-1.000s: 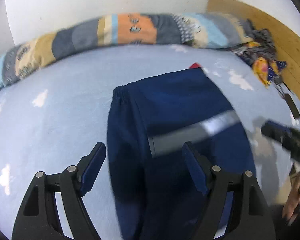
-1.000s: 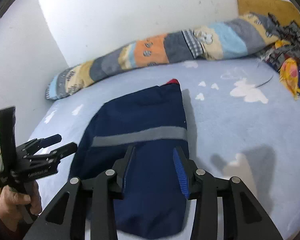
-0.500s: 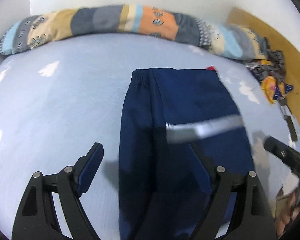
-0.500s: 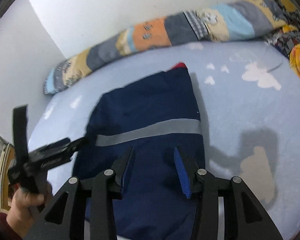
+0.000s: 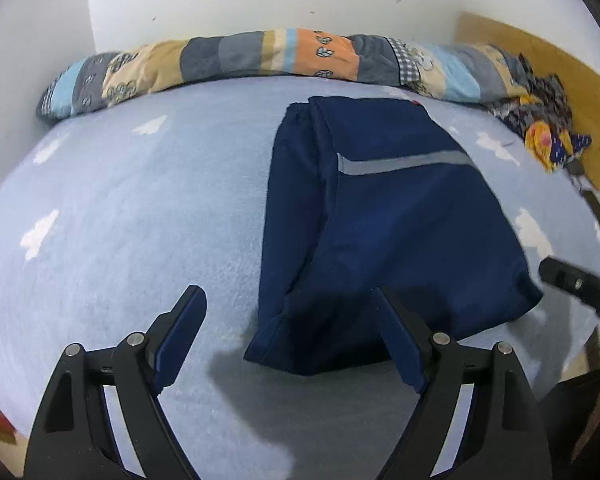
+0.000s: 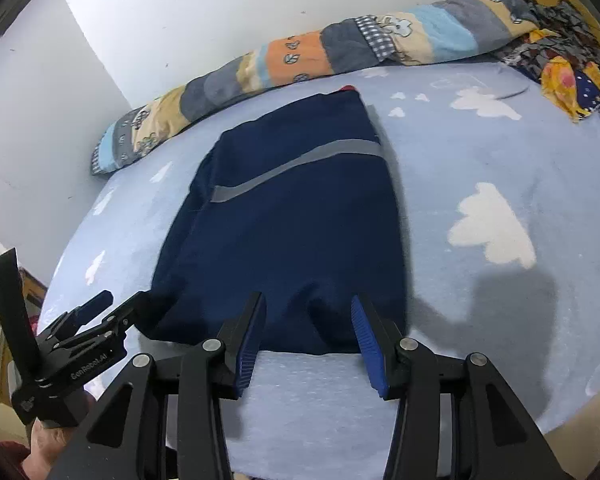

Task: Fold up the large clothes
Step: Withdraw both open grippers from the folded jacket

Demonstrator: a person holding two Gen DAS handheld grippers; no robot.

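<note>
Now the folded trousers (image 5: 384,216) lie flat on the bed (image 5: 132,208). Left gripper (image 5: 288,332) gapes wide, empty, above their near hem. Right gripper (image 6: 308,332) is opening, gripping nothing.

You have 2 fisheye views, each looking forward and steeply down along its own gripper's fingers onto the bed (image 5: 112,208). Your left wrist view sits low and close over the near edge, facing the far wall, with the folded navy garment (image 5: 384,216) right of centre and the right gripper (image 5: 576,284) poking in at the right edge. Your right wrist view looks from further right, so the garment (image 6: 292,220) lies centre-left and the left gripper (image 6: 96,320) shows at lower left. Both views share the garment, the patchwork quilt roll (image 5: 260,60) along the wall, and the cloud-print sheet.
</note>
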